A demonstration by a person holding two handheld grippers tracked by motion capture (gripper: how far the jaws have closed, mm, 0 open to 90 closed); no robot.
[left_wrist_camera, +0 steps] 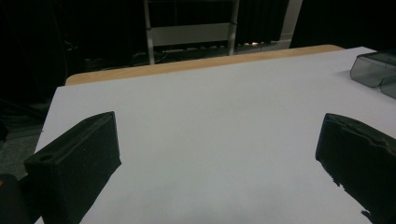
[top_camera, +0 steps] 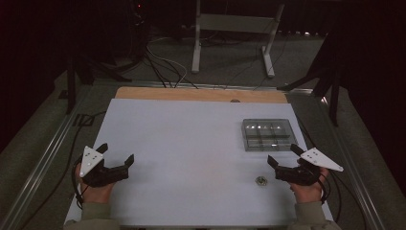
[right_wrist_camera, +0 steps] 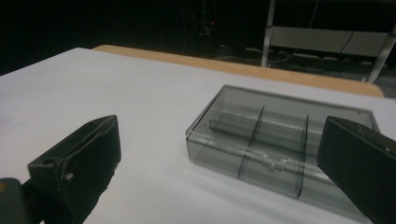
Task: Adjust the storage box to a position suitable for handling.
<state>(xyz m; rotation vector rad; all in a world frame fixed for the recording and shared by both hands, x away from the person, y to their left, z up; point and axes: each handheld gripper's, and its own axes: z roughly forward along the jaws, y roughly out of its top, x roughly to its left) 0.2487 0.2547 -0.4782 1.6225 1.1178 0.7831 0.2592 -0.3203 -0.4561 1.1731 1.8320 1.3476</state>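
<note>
currently both grippers rest low at the near edge of the white table top (top_camera: 182, 143), each with its jaws spread wide and holding nothing. the left gripper (top_camera: 117, 160) sits at the near left, facing bare surface in its own view (left_wrist_camera: 215, 158). the right gripper (top_camera: 282, 158) sits at the near right, just short of the smoky grey transparent plastic compartment box (top_camera: 267, 134), which lies flat near the right edge, its thin internal dividers visible in the right gripper view (right_wrist_camera: 275, 140). a small metal hex nut (top_camera: 261, 180) lies on the table just left of the right gripper, apart from the box.

handling, as judged: the nut is probably light, rigid and smooth, low against the table, so it may skid or flip if pinched off-centre; take it across two opposite flats with the jaw tips close to the surface. the box looks light, stiff and somewhat brittle, with slick walls; it would likely slide if pushed. grip an outer wall or rim, not a divider, or steady it with the left gripper.
</note>
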